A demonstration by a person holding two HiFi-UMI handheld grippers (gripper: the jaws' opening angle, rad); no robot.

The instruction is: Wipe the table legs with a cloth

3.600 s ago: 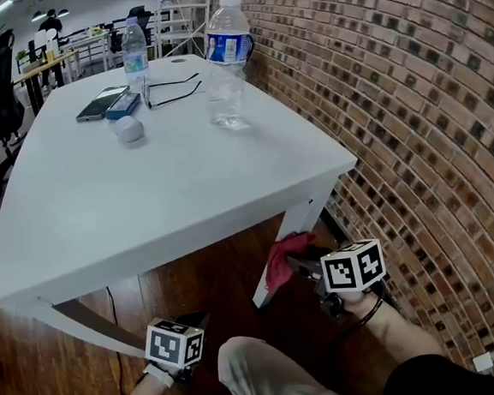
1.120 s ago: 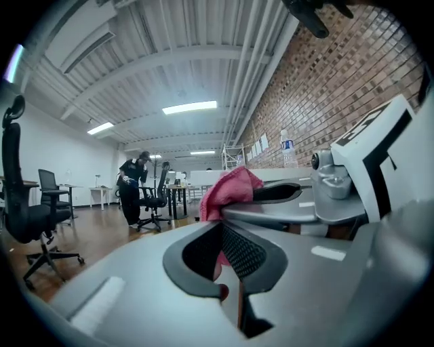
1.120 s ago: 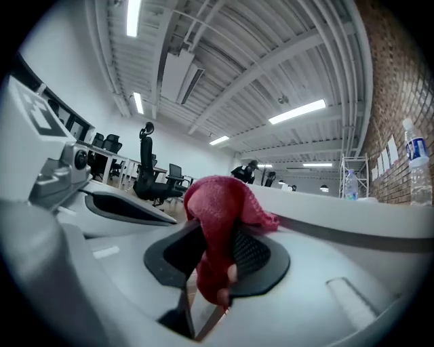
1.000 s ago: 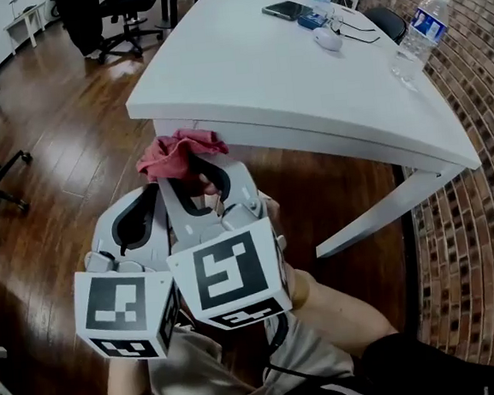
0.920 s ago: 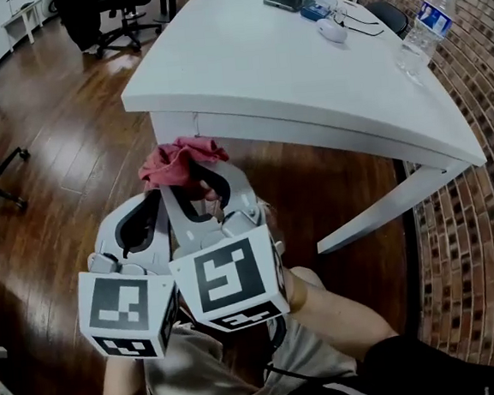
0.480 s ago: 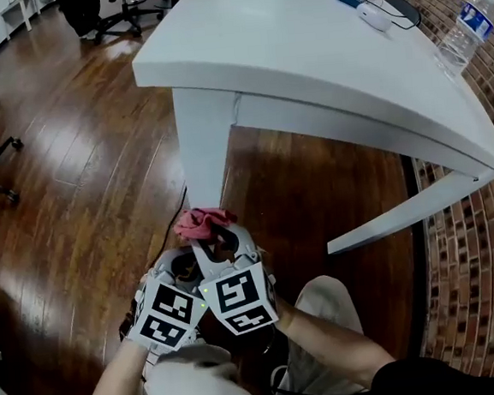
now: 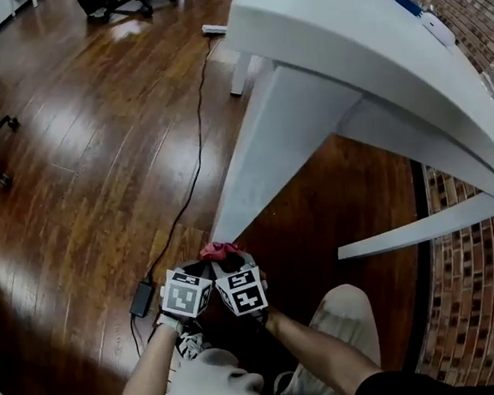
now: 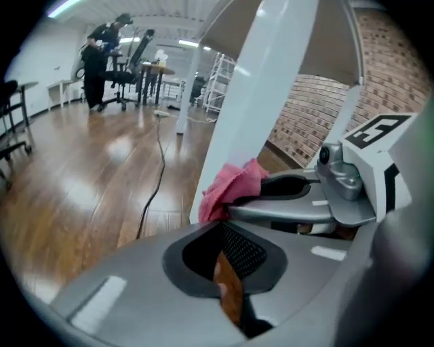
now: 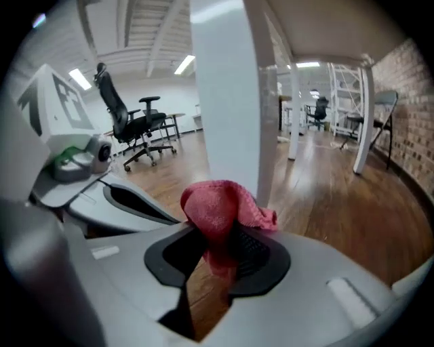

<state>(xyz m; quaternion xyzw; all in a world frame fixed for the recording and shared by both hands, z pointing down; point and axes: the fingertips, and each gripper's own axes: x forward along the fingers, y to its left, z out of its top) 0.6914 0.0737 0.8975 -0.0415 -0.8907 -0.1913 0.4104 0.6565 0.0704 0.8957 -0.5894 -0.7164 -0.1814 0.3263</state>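
Observation:
A white table leg (image 7: 285, 127) slants down from the white tabletop (image 7: 363, 49) to the wooden floor. Both grippers sit side by side at its foot. My right gripper (image 7: 232, 262) is shut on a red cloth (image 7: 222, 251), which bunches out past the fingertips right at the base of the leg. In the right gripper view the cloth (image 9: 218, 209) hangs in front of the leg (image 9: 227, 101). My left gripper (image 8: 227, 261) is shut with nothing in it, close to the left of the right one; in its view the cloth (image 8: 234, 188) lies against the leg (image 8: 252, 88).
A black cable (image 7: 194, 167) runs over the floor to a power adapter (image 7: 141, 298) left of the grippers. Another white table leg (image 7: 422, 230) and a brick wall (image 7: 471, 302) lie to the right. An office chair (image 9: 129, 122) stands farther off. The person's knee (image 7: 343, 313) is below.
The two grippers have dropped together from near the tabletop's edge to the foot of the leg, the red cloth still in the right one. The view has swung lower and closer.

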